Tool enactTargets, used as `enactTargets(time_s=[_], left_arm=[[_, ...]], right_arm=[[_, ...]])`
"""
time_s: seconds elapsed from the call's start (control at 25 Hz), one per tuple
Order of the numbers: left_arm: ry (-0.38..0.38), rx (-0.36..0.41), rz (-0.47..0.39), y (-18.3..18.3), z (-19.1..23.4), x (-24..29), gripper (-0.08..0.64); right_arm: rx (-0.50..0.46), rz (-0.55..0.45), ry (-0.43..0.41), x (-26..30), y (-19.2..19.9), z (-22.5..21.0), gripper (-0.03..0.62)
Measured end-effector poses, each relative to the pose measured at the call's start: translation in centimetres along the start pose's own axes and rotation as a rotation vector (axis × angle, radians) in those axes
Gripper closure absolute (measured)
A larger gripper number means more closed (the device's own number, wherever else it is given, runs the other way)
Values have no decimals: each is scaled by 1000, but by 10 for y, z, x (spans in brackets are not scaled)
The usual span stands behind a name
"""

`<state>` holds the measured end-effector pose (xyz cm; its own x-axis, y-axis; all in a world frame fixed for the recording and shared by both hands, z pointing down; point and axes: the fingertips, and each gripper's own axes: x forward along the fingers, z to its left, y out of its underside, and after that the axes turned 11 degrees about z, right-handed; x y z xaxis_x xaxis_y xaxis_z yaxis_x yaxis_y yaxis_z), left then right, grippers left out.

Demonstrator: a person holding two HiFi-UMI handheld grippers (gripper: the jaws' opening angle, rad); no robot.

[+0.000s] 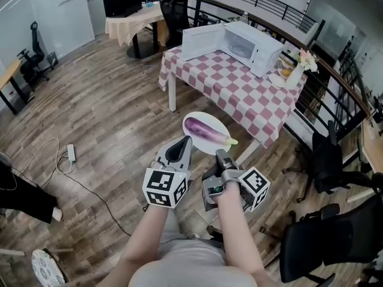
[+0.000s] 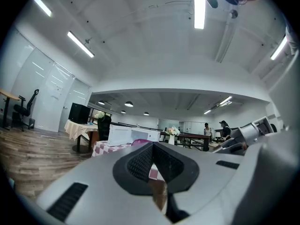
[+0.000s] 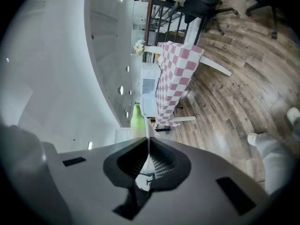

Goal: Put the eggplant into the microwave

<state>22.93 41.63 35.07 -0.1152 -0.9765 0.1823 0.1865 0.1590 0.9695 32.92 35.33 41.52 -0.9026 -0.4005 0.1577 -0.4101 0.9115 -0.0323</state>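
Right gripper [image 1: 221,155] clamps the plate [image 1: 207,147] rim (eggplant [image 1: 203,129] aboard), left gripper [image 1: 184,142] closed empty, floor [image 1: 114,94] ahead open.

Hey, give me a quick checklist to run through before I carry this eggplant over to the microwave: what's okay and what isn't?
1. The door of the microwave is open: ok, swung wide.
2. The right gripper grips the plate: ok, jaws shut on its rim.
3. The eggplant sits on the plate: ok, lying across it.
4. The left gripper is free: ok, jaws together, nothing between them.
5. The cavity is clear: cannot tell from here.
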Motion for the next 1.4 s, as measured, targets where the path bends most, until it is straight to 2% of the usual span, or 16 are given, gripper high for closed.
enactTargets(time_s=[0.28, 0.96, 1.4], left_arm=[[34, 2, 4, -16, 37, 26, 557], [123, 8, 26, -49, 122, 137, 557], [192, 6, 45, -59, 157, 188, 557]], right_arm=[[24, -38, -1, 42, -3, 9, 558], [42, -134, -14, 165, -48, 28, 558], [58, -177, -15, 223, -63, 34, 557]])
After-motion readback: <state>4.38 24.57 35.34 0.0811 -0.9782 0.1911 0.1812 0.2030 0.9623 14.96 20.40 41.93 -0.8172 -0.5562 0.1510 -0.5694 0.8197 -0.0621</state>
